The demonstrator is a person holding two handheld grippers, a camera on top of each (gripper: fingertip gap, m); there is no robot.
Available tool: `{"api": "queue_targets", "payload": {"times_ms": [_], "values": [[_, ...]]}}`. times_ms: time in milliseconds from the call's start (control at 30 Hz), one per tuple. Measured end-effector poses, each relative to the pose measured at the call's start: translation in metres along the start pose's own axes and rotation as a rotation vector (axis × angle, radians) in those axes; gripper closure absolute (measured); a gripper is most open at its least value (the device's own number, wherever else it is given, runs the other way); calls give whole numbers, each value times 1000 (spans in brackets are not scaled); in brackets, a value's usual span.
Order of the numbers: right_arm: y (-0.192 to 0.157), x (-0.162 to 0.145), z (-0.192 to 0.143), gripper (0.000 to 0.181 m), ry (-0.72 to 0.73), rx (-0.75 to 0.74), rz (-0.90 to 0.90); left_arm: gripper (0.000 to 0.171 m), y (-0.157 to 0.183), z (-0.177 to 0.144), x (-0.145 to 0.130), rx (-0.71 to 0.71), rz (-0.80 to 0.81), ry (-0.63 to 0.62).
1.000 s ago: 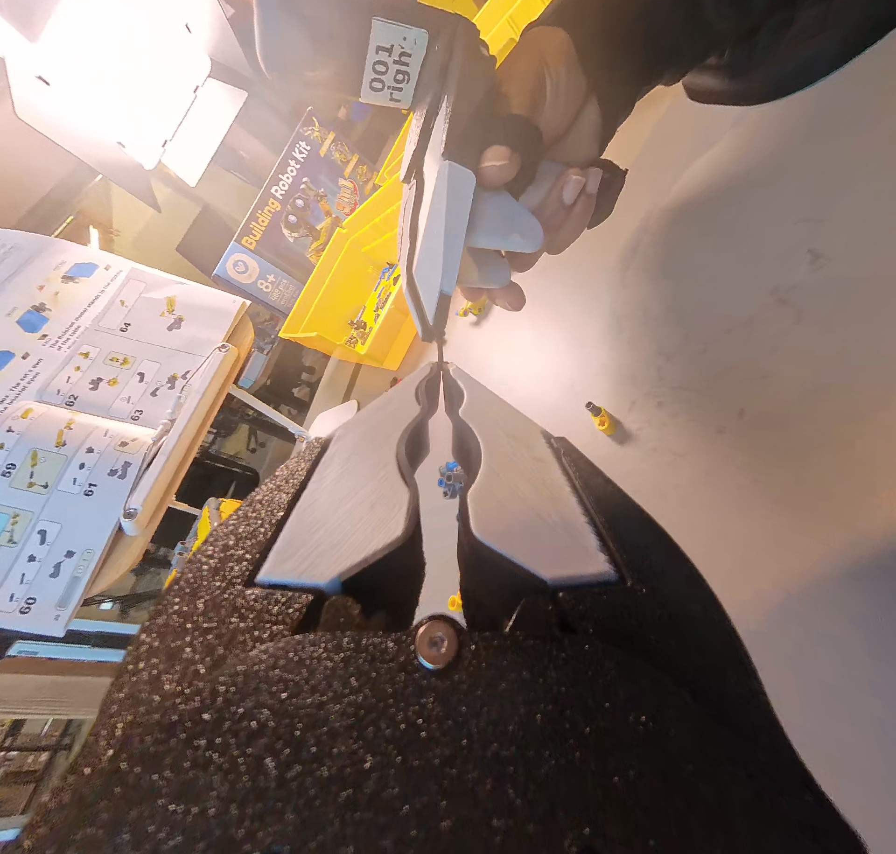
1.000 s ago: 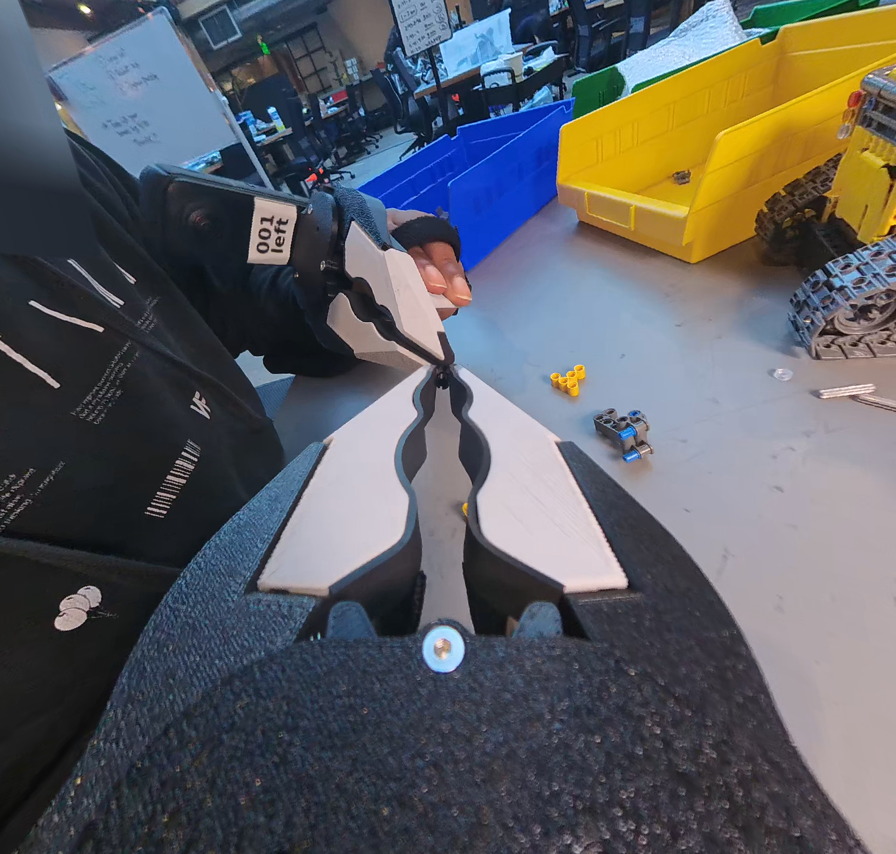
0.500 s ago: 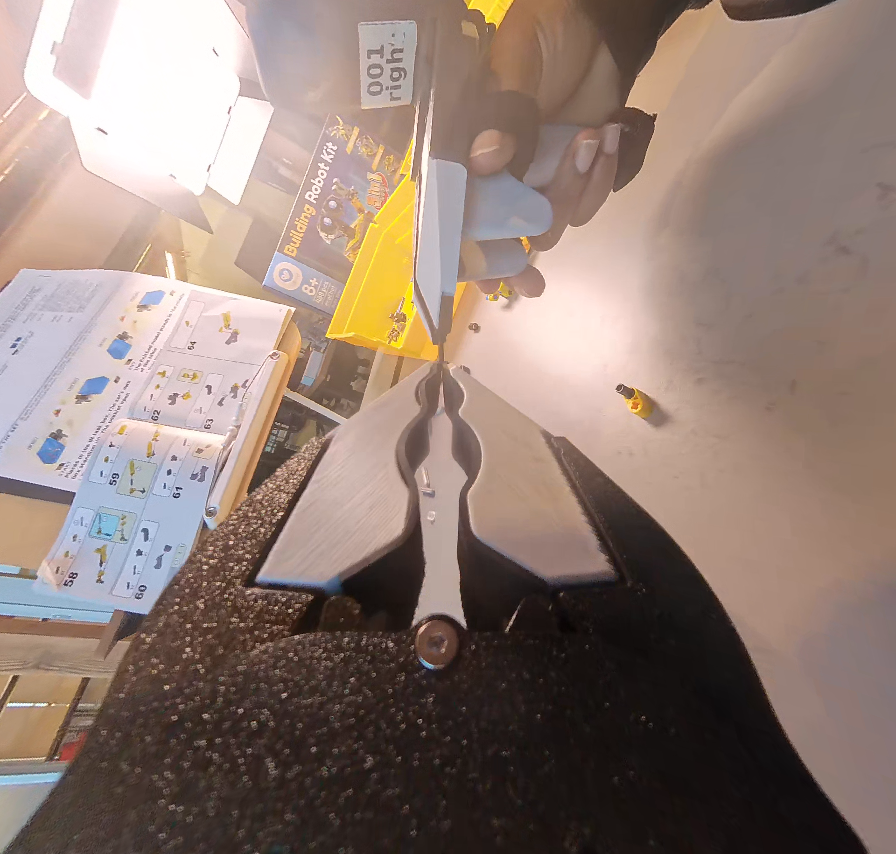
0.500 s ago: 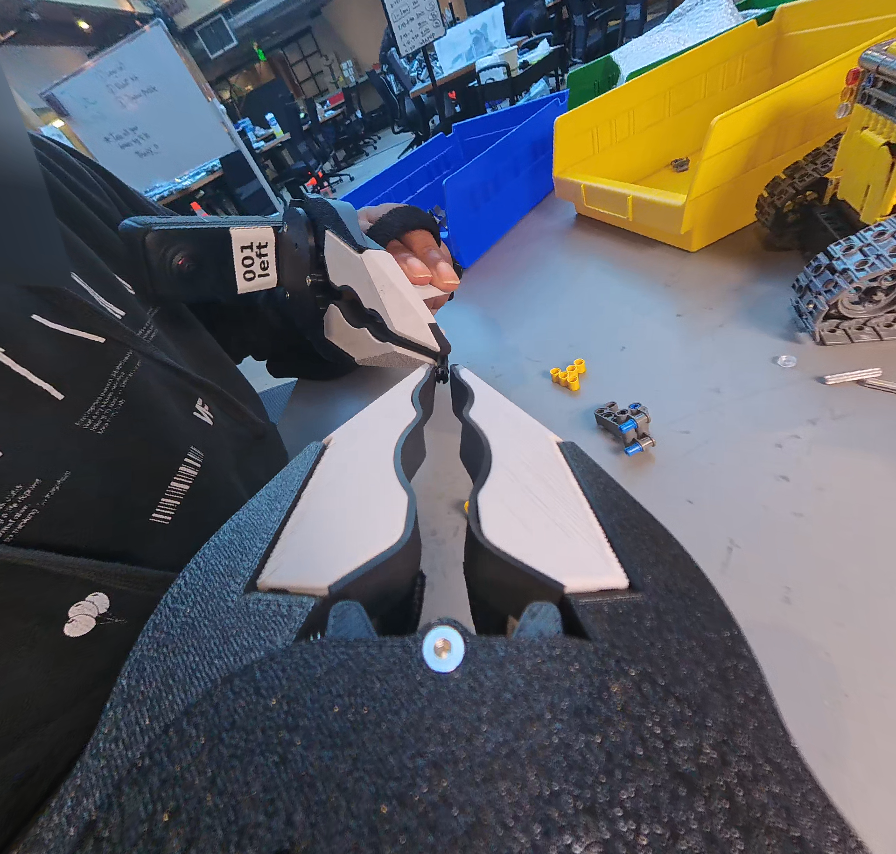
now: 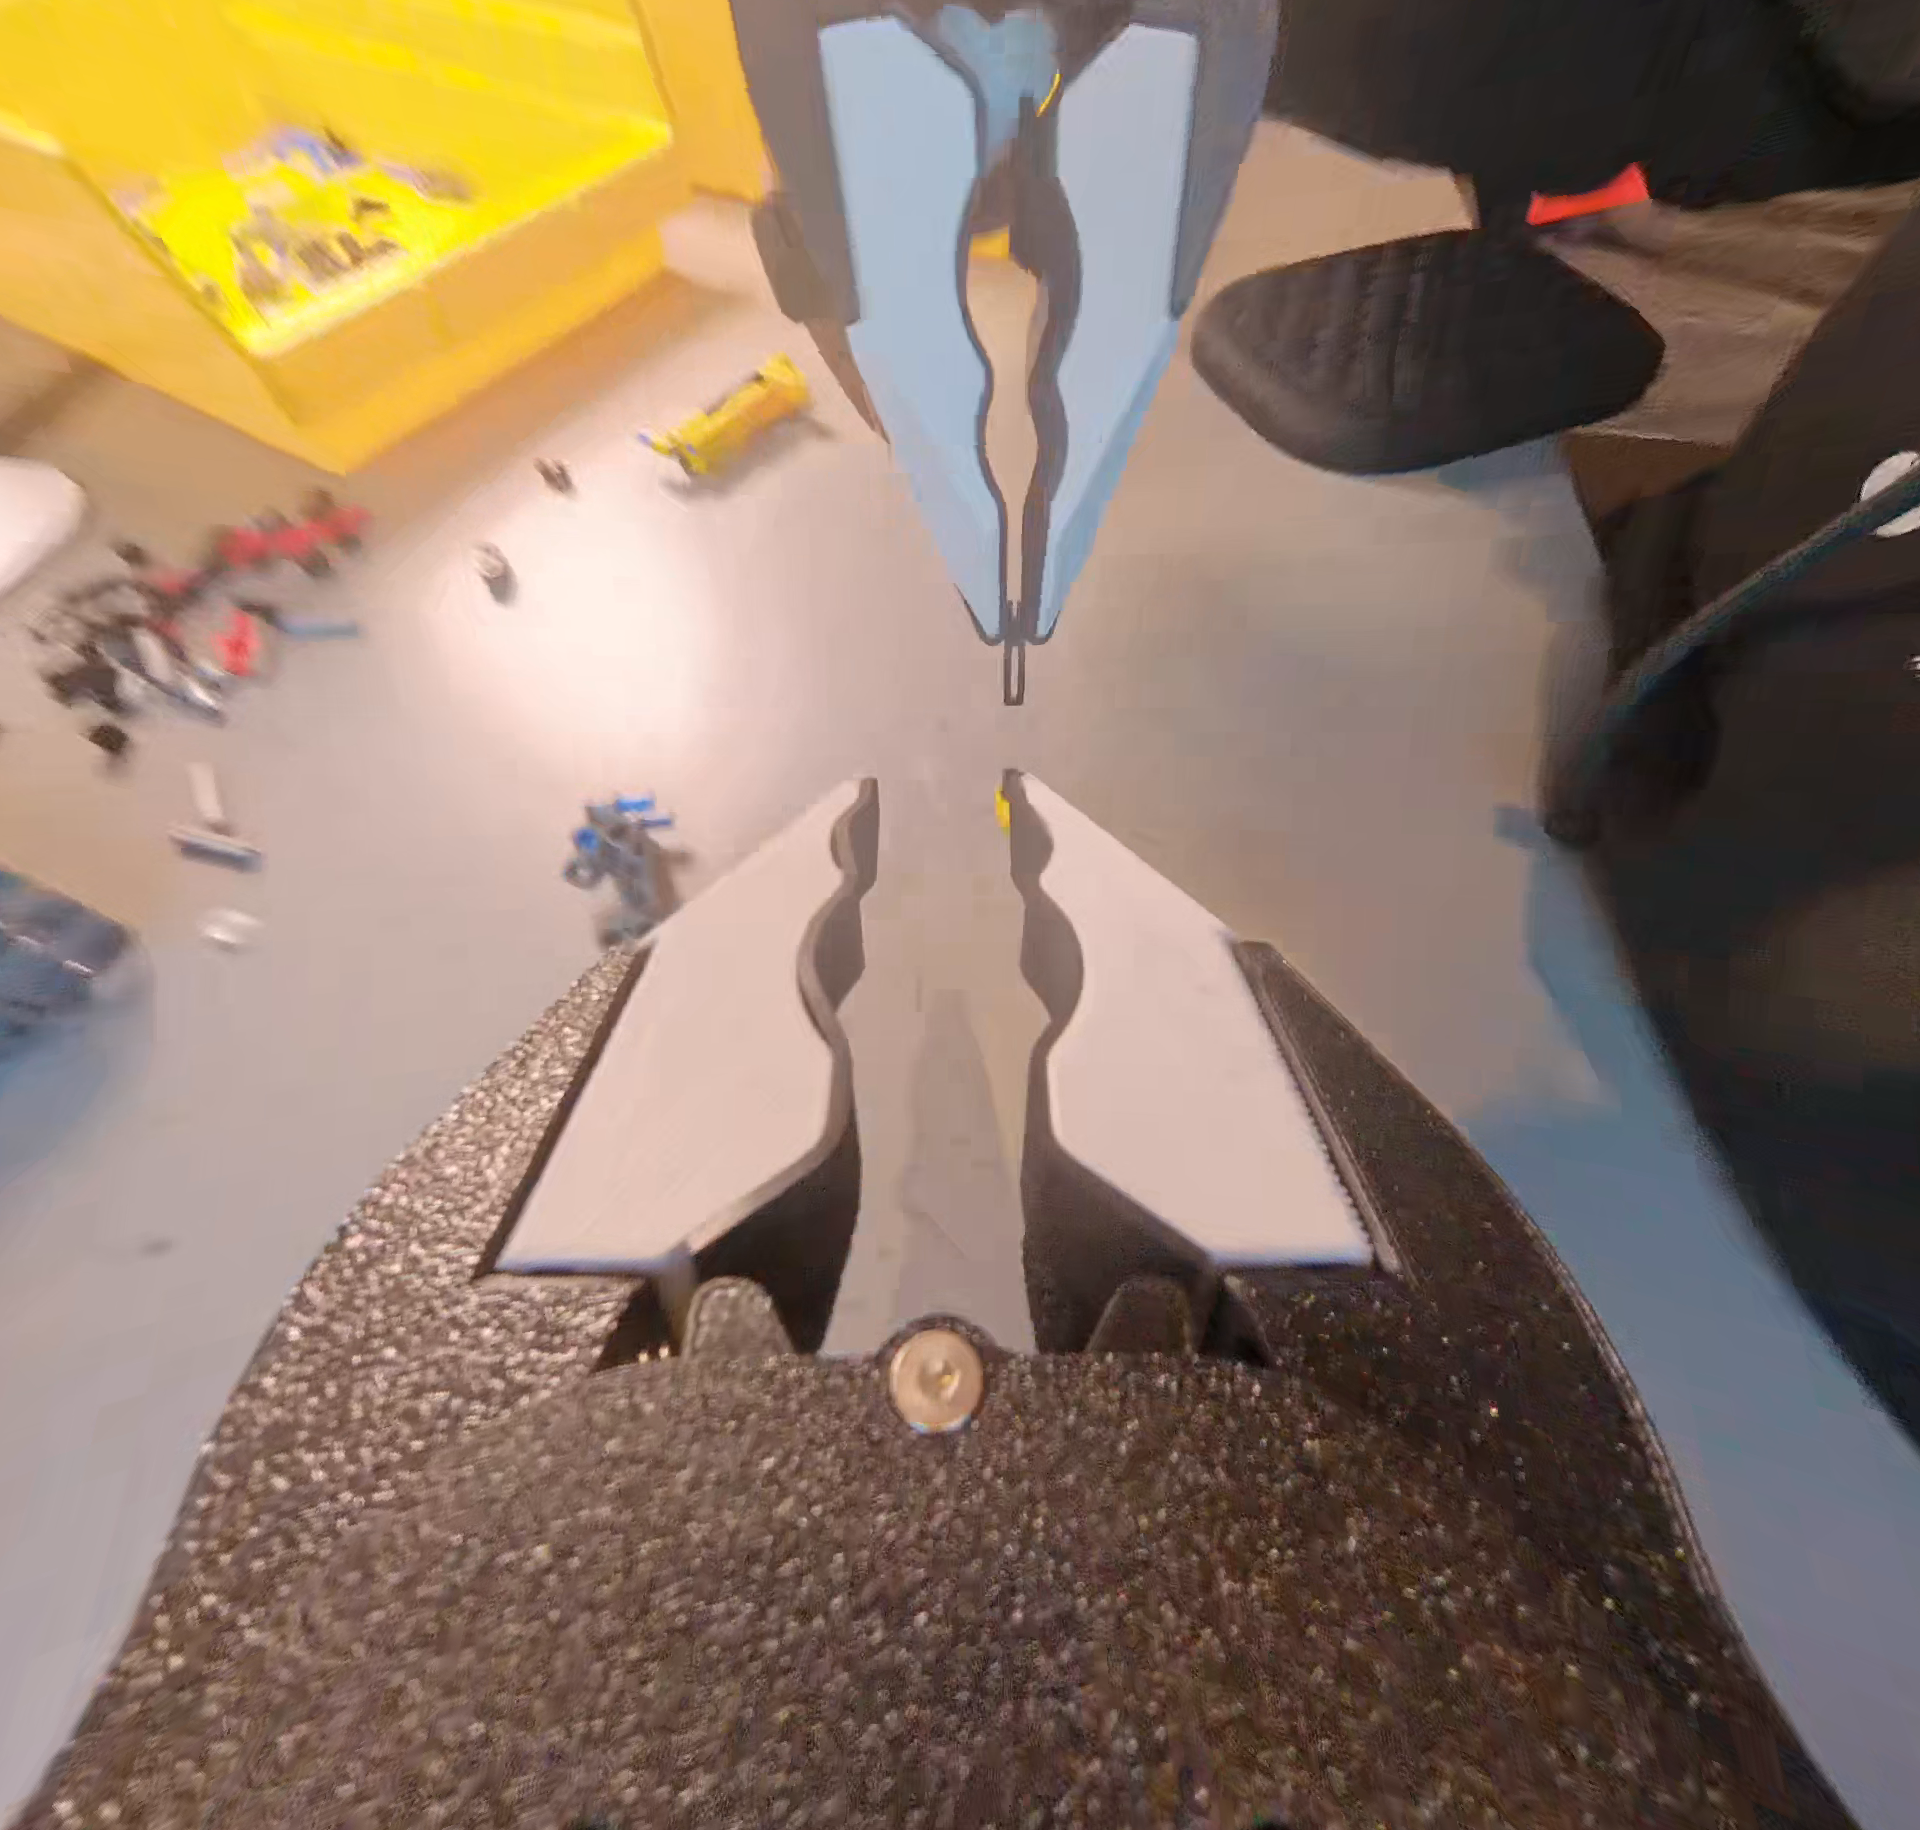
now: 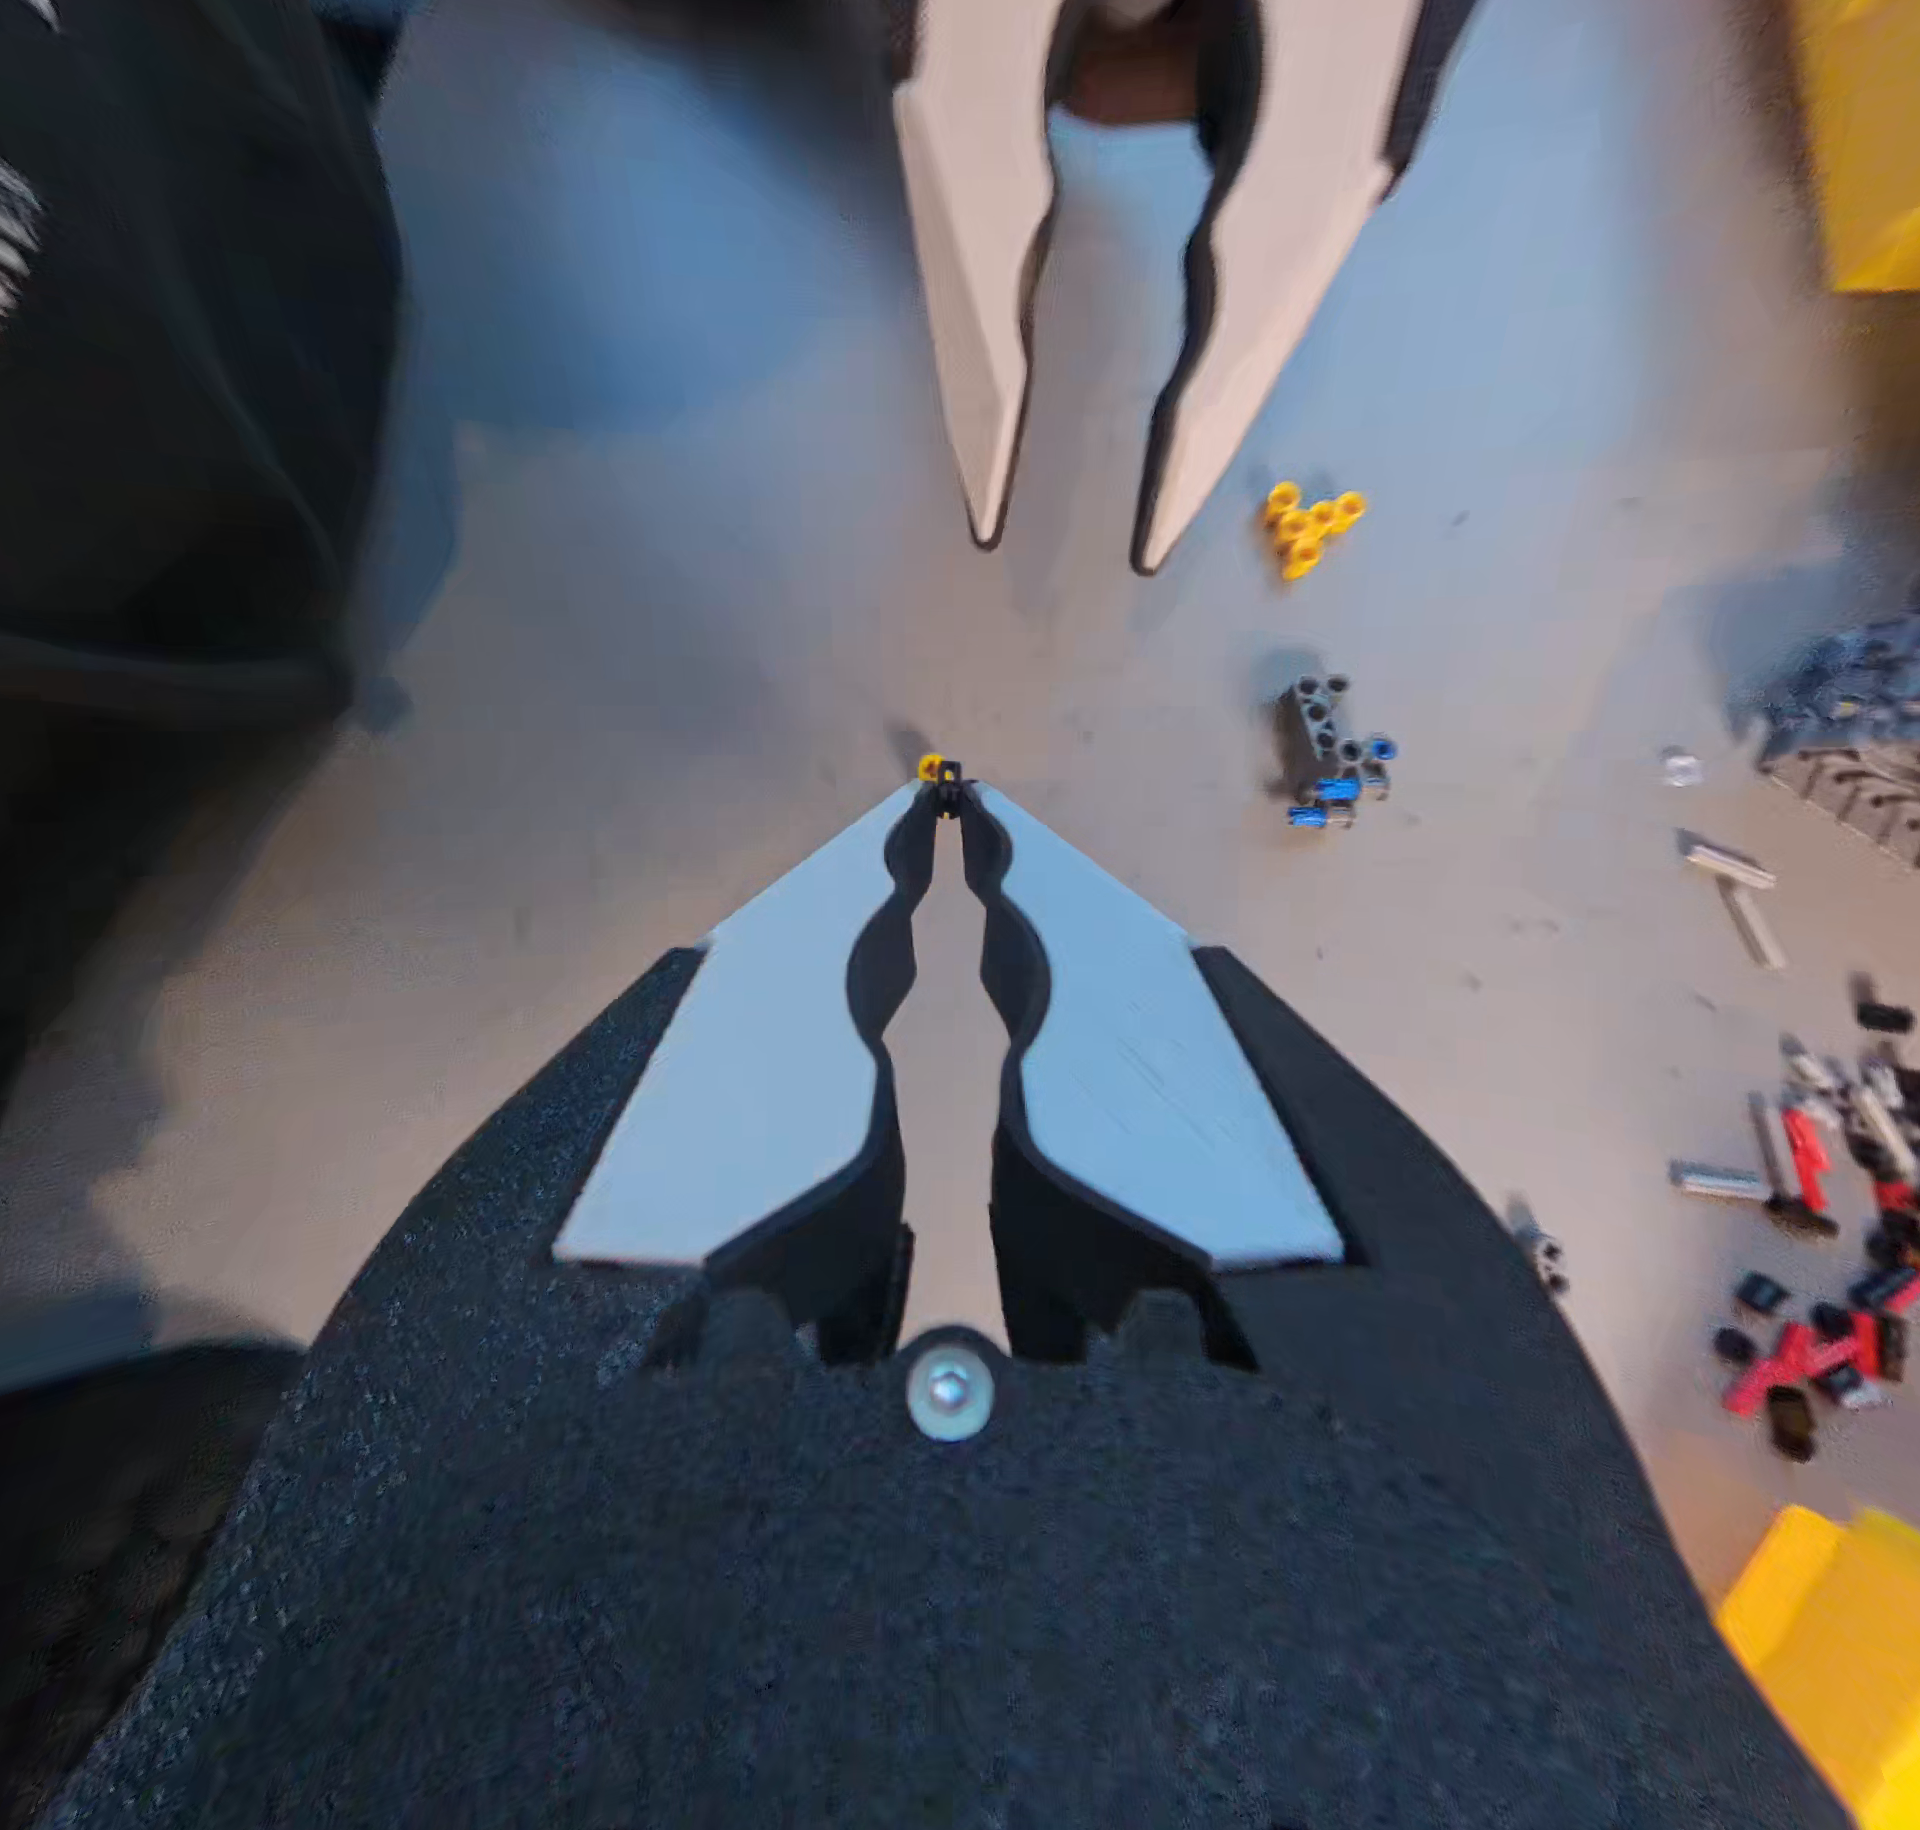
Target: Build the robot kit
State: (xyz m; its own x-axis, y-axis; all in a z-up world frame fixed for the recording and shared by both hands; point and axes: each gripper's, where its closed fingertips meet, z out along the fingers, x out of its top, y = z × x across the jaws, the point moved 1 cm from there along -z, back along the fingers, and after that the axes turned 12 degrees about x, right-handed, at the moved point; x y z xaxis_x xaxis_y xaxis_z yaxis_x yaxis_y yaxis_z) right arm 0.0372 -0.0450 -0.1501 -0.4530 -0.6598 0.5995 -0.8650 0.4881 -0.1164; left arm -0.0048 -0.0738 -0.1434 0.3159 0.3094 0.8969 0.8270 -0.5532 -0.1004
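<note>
1. Grey table (image 6: 644, 700) fills both wrist views, which are blurred, with small building-toy parts scattered over it.
2. Right gripper (image 6: 948, 788), (image 5: 1013, 627) has its fingers drawn together on a small black pin (image 6: 948, 781), (image 5: 1013, 674), which pokes out past the fingertips.
3. A tiny yellow piece (image 6: 930, 768) sits right at that pin; whether it is joined to the pin or lies on the table cannot be told.
4. Left gripper (image 5: 940, 788), (image 6: 1065, 549) faces the right one tip to tip, its fingers parted and holding nothing; a clear gap lies between the two grippers.
5. A speck of yellow (image 5: 1001, 809) shows just inside the left gripper's right-hand fingertip.
6. A yellow cluster of rings (image 6: 1309, 525) lies on the table just beside the left gripper's tips.
7. A grey beam with blue pins (image 6: 1330, 752), (image 5: 621, 845) lies near it, apart from both grippers.
8. A heap of red, black and grey parts (image 6: 1829, 1261), (image 5: 187, 606) lies farther out on the table.
9. A yellow bin (image 5: 343, 170) with loose parts inside stands beyond, and a yellow assembly (image 5: 738, 416) lies on the table before it.
10. Dark clothing (image 6: 177, 378) of the person borders the table's near edge.
</note>
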Motion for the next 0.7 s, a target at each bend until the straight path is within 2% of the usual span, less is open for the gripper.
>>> {"api": "queue_targets", "payload": {"times_ms": [100, 233, 433, 700], "values": [[1, -4, 14, 177, -203, 63, -60, 145, 4, 4, -23, -52, -14, -101], [0, -5, 27, 177, -346, 121, -92, 145, 10, 10, -45, -54, 51, -201], [2, -9, 35, 177, -439, 134, -82, 145, 7, 7, -47, -52, 59, -205], [4, -8, 38, 177, -484, 125, -90, 145, 0, 3, -43, -19, 59, -191]]}}
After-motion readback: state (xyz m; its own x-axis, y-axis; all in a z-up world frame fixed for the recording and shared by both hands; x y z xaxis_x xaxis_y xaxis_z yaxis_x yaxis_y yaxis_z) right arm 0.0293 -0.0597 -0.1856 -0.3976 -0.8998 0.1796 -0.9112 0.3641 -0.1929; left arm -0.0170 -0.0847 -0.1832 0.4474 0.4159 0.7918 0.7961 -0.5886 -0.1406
